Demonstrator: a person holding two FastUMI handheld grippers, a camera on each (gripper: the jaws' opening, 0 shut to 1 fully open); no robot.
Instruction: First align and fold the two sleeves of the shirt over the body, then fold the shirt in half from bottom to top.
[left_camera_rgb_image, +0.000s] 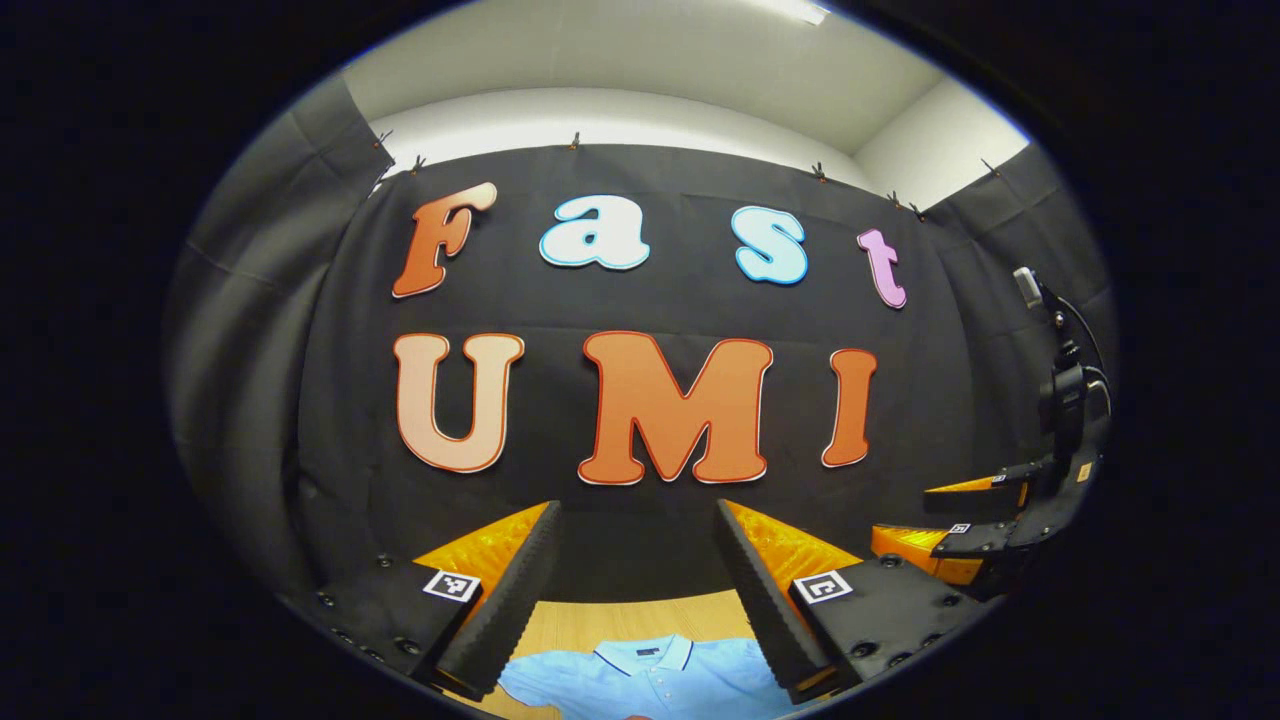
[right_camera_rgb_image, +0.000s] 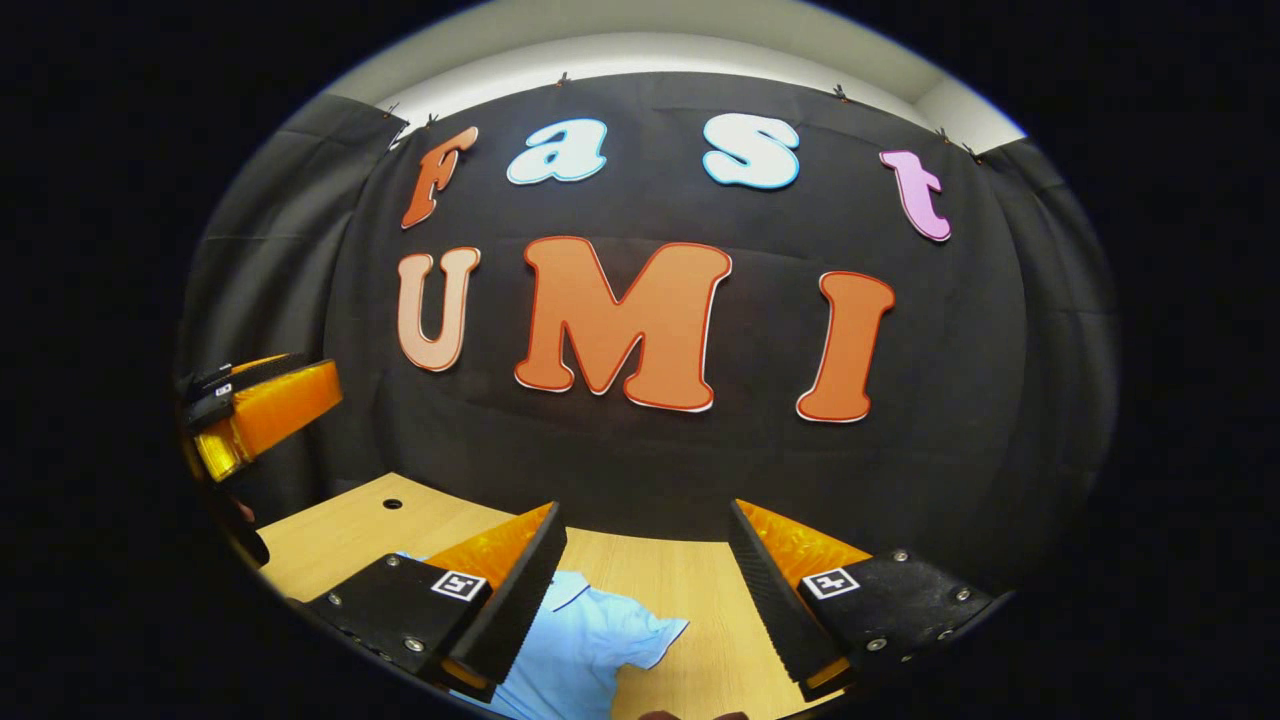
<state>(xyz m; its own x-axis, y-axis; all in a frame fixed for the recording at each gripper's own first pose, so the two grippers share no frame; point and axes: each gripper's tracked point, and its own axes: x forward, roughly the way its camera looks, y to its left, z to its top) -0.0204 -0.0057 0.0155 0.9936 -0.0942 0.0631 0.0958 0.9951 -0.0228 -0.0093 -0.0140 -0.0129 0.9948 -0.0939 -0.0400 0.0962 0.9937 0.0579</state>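
A light blue polo shirt (left_camera_rgb_image: 645, 675) lies flat on the wooden table (left_camera_rgb_image: 640, 620), its collar toward the far wall. In the left gripper view my left gripper (left_camera_rgb_image: 638, 590) hangs open above the collar, touching nothing. The right gripper (left_camera_rgb_image: 985, 520) shows at the right edge of that view, held in the air. In the right gripper view my right gripper (right_camera_rgb_image: 645, 590) is open above the table, with the shirt (right_camera_rgb_image: 585, 650) and one short sleeve (right_camera_rgb_image: 650, 635) below its left finger. The left gripper (right_camera_rgb_image: 255, 405) shows high at the left of that view.
The wooden table (right_camera_rgb_image: 680, 580) runs back to the black cloth wall. A small round hole (right_camera_rgb_image: 392, 503) sits in the tabletop at the far left. Bare wood lies to the right of the sleeve.
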